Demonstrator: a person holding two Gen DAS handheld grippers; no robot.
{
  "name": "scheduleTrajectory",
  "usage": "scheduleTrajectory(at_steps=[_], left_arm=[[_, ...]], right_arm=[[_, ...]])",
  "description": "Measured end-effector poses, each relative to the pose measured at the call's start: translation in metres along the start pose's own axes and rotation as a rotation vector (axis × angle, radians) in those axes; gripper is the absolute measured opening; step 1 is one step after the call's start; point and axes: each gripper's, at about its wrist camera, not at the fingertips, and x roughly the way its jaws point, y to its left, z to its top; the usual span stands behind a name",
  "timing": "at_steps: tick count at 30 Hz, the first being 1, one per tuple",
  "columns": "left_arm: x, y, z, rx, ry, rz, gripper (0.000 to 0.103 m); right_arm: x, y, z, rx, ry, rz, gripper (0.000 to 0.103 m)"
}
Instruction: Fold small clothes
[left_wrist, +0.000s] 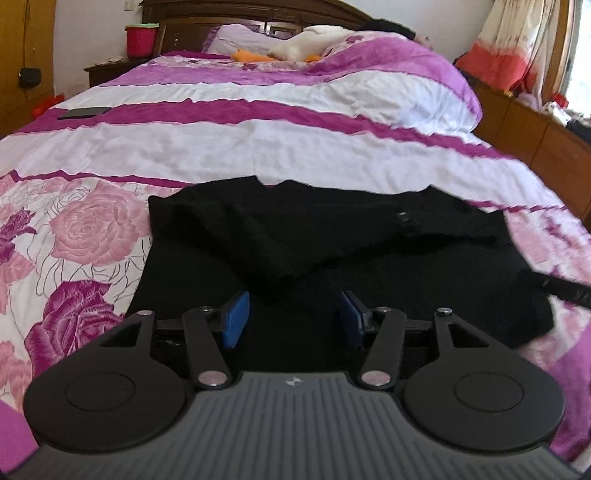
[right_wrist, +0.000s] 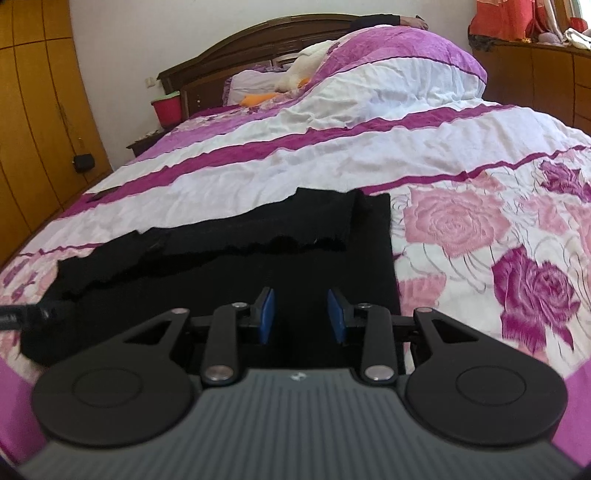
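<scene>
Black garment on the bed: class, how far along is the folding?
Done: the black garment lies on the quilt with a sleeve folded across its body. In hand: nothing; the left gripper and right gripper hover open over its near hem. Left: folding the body up.

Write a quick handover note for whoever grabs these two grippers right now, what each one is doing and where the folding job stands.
Left gripper: jaws open, holding nothing, poised over the near part of the black garment.
Right gripper: jaws open, empty, over the garment's near right part.
Garment: lies on the floral bedspread near the foot of the bed. Its far portion seems already folded over the body, leaving a ragged diagonal edge across the middle.
Done: apparently that first fold.
Left: remaining folds to make it compact; judging by the layout, probably bringing the near edge or sides in. Neither gripper has a grasp yet.
</scene>
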Motion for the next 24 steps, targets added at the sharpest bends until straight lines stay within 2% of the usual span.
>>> scheduleTrajectory(at_steps=[4, 5, 6, 9, 18, 24], left_arm=[[0.015, -0.001, 0.004, 0.036, -0.033, 0.026, 0.059], [0.018, -0.001, 0.006, 0.046, -0.040, 0.033, 0.054], [0.023, -0.001, 0.008, 0.057, -0.043, 0.042, 0.043], [0.034, 0.001, 0.015, 0.072, -0.054, 0.058, 0.032], [0.061, 0.016, 0.054, 0.023, -0.090, 0.066, 0.031], [0.077, 0.020, 0.077, 0.046, -0.097, 0.109, 0.033]], right_arm=[[0.019, 0.000, 0.006, -0.041, 0.010, -0.017, 0.036], [0.025, 0.000, 0.007, -0.050, 0.017, -0.017, 0.036], [0.030, 0.000, 0.007, -0.058, 0.023, -0.019, 0.036], [0.045, 0.003, 0.012, -0.094, 0.031, -0.038, 0.036], [0.074, 0.010, 0.043, -0.126, -0.016, -0.052, 0.035], [0.099, 0.012, 0.052, -0.126, 0.012, -0.078, 0.034]])
